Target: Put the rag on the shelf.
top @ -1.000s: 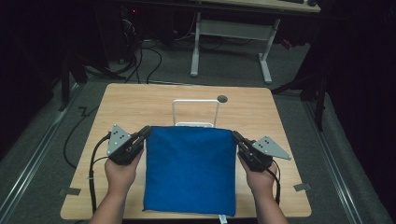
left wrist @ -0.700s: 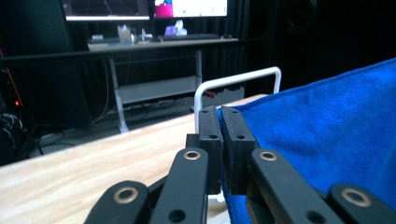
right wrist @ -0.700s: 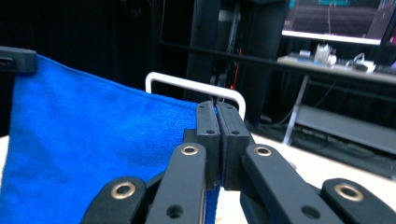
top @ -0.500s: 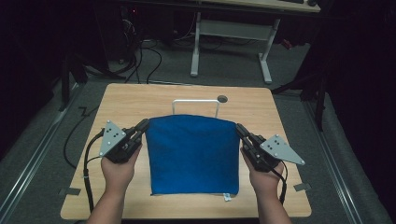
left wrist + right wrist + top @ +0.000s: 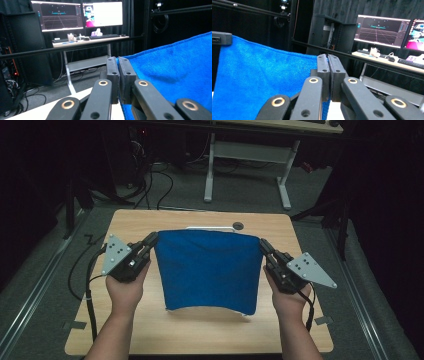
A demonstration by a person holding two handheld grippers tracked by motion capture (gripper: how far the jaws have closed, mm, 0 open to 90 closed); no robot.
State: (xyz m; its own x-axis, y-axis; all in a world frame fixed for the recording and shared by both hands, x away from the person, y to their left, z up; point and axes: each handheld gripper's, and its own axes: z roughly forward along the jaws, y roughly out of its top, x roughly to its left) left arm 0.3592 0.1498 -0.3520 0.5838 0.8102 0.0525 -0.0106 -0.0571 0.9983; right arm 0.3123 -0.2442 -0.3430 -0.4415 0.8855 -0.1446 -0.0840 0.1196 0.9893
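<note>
While claws (image 5: 153, 238) (image 5: 263, 245) pinch corners, blue towel (image 5: 207, 270) hangs.

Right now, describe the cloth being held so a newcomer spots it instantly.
Find the light wooden table in the middle of the dark room. Above its centre hangs a blue towel, stretched between the left hand-held gripper and the right hand-held gripper, each clamped on a top corner. It is the one bright blue, fuzzy thing; a white wire stand peeks out behind it.

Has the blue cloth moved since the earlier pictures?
Yes. The blue cloth has gone up: its near edge now hangs above the table, and it hides more of the white frame behind it.
</note>
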